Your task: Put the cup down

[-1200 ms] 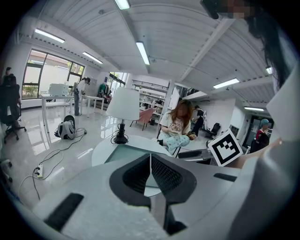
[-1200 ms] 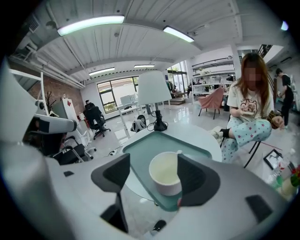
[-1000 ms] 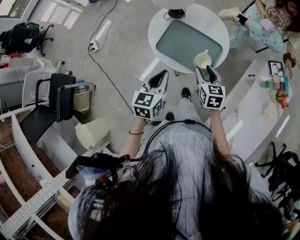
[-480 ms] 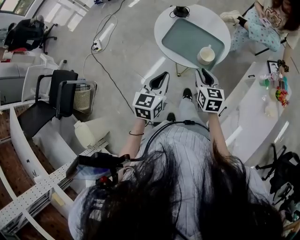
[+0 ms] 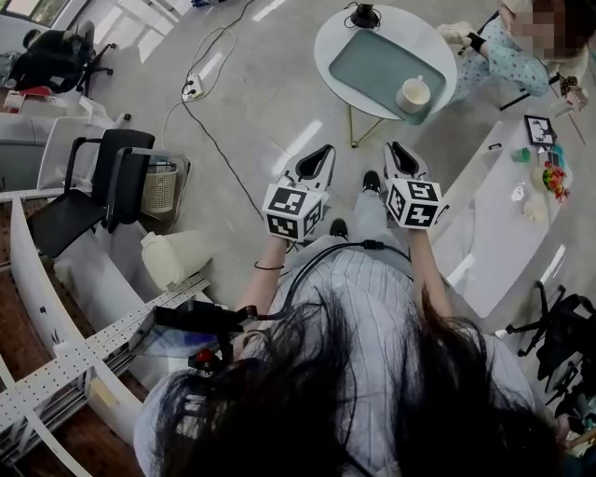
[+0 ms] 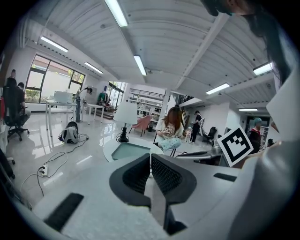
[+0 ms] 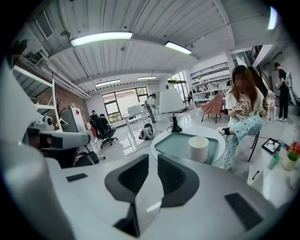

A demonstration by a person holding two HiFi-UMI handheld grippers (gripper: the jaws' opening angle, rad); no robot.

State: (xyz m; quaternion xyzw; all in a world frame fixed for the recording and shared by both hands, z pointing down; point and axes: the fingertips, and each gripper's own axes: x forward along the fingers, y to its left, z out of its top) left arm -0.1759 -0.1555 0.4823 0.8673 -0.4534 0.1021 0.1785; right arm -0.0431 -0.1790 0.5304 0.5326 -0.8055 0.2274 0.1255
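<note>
Cream-coloured and upright, the ceramic cup stands on the grey-green rectangular tray, toward the tray's right end as we look down from the head view. That tray lies on the small round white table ahead of us. A lamp's black base sits at the table's far edge, just beyond the tray.

We hold both grippers side by side over the pale glossy floor, well short of the table and apart from the cup. Our right gripper points toward the table; in the right gripper view its jaws are closing, a narrow slit shows between the black ribbed pads, and nothing sits in that slit. The cup appears beyond the right jaw, clear of it, on the tray, with the lamp's white shade rising behind.

Our left gripper has its jaws pressed together with nothing between them, as the left gripper view shows.

Past the table a seated person in pale blue patterned trousers faces it. A long white desk runs along our right, and a black chair stands off to our left.
</note>
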